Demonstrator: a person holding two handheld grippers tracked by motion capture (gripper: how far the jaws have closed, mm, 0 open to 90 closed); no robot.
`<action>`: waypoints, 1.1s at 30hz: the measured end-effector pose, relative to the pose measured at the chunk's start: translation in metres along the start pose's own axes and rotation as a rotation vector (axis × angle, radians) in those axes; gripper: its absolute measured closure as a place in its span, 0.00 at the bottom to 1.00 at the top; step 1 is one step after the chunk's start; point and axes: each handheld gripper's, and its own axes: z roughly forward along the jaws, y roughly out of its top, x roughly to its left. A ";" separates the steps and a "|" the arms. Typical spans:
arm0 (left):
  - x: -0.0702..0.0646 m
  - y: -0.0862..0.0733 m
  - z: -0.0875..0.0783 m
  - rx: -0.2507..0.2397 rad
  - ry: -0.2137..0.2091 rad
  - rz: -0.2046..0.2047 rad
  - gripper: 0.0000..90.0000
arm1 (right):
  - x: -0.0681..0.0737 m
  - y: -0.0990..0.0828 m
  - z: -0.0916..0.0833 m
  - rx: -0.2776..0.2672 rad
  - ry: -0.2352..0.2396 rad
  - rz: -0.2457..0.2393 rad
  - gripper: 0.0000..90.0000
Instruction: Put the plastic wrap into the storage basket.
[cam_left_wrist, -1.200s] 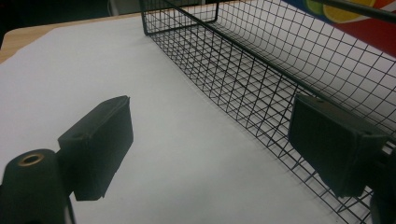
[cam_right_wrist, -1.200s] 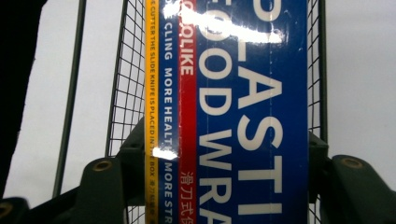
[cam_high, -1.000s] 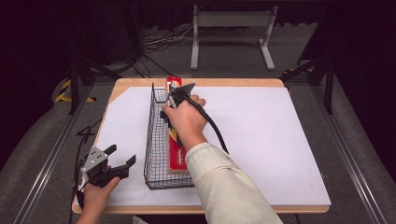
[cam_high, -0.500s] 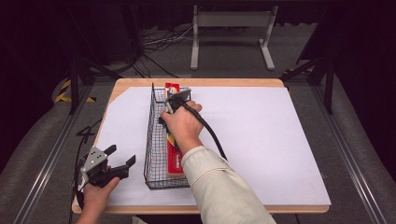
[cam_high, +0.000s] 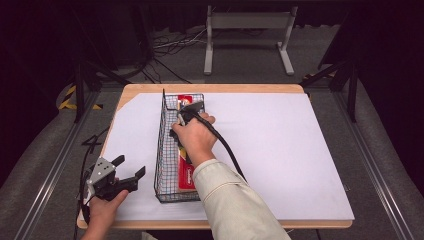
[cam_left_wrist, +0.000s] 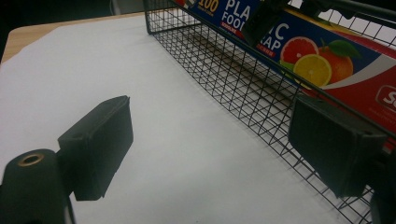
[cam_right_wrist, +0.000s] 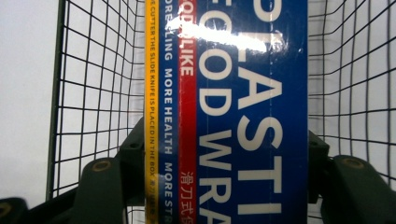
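Plastic wrap box (cam_right_wrist: 233, 112), clamped in my right gripper (cam_high: 186, 116), is sinking into the wire basket (cam_high: 161, 150) near the tabletop's left edge, nearly placed, while my left gripper (cam_high: 120, 172) is idling wide open.

Colours on the table as we saw them

We saw a black wire basket (cam_high: 167, 150) of fine square mesh on a plain white sheet (cam_high: 280, 150) that covered a pale wooden table (cam_high: 135, 90). The plastic wrap box (cam_right_wrist: 243, 93) in it was deep blue with white lettering, a red stripe and a yellow edge stripe with dark print; its side showed orange and yellow citrus slices with a green leaf on red. The left gripper (cam_high: 131, 175) was black with a grey plate, the right gripper (cam_high: 192, 107) black, with a black cable (cam_high: 227, 150). The sleeve (cam_high: 235, 205) was pale beige.
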 end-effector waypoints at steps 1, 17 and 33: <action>0.000 0.000 0.000 0.003 0.000 -0.001 0.16 | 0.000 0.000 0.001 0.006 -0.007 0.003 0.44; 0.000 0.000 0.001 0.002 -0.003 0.000 0.16 | -0.002 -0.003 0.012 0.036 -0.044 -0.005 0.44; 0.000 0.000 0.001 0.005 -0.005 0.002 0.16 | -0.001 -0.004 0.014 0.054 -0.062 -0.014 0.42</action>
